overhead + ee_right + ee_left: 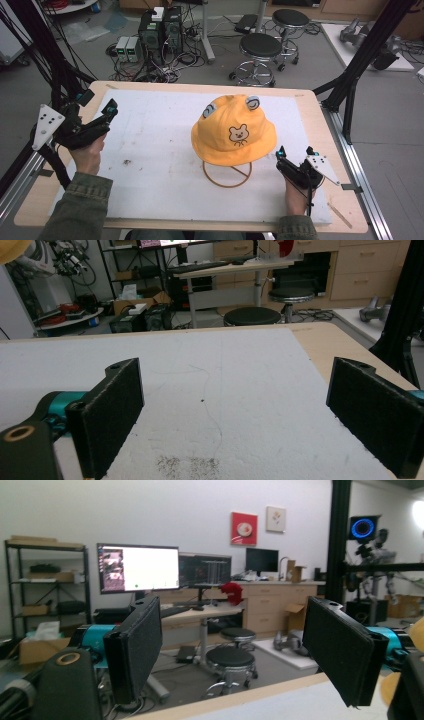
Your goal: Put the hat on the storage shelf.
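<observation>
Matt cloth hat (234, 131), rough foam board (155, 165)

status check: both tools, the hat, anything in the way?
Left tool open, empty, at table's left edge. Right tool open, empty, low beside the hat's brim. Yellow hat sits on its ring-base stand, untouched. White mat bare between them.

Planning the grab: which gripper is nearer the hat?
The right gripper, beside the yellow hat's brim; the left gripper sits far across the white mat.
</observation>
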Demonstrator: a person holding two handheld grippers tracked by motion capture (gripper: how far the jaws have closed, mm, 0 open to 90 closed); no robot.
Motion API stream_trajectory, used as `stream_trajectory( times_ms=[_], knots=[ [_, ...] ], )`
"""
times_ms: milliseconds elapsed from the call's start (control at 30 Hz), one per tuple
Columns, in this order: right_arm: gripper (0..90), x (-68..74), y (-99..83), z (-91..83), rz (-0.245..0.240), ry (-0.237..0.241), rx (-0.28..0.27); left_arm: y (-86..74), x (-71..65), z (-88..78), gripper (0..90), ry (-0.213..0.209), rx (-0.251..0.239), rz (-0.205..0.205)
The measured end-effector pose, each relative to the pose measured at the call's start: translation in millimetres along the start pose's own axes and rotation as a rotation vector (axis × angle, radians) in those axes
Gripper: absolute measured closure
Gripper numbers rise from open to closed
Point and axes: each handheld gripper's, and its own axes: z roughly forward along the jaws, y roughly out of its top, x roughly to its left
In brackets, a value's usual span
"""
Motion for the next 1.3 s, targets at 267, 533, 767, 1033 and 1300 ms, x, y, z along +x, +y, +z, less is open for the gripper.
stream_trajectory(
  times_ms=[267, 533, 767, 1033, 1300],
  knots=[
    [7.1, 0.2, -0.2, -0.1, -0.011, -0.002, -0.001, -17.6, 12.6, -13.9, 22.8, 0.082, 0.04, 0.011],
    [7.1, 0.8, -0.6, 0.6, -0.022, -0.003, 0.006, -42.5, 13.8, -26.5, 20.9, 0.128, 0.114, 0.046],
    [7.1, -0.3, -0.6, 0.5, -0.015, -0.008, 0.008, -70.2, 12.6, -41.8, 18.6, 0.16, 0.169, 0.046],
    [7.1, -1.4, -0.3, -0.8, -0.004, -0.025, 0.005, -103.4, 14.7, -61.7, 18.6, 0.203, 0.241, -0.003],
    [7.1, -1.3, 0.2, -2.5, 0.0, -0.018, -0.008, -111.3, 16.6, -68.4, 18.7, 0.238, 0.287, -0.022]
  ],
)
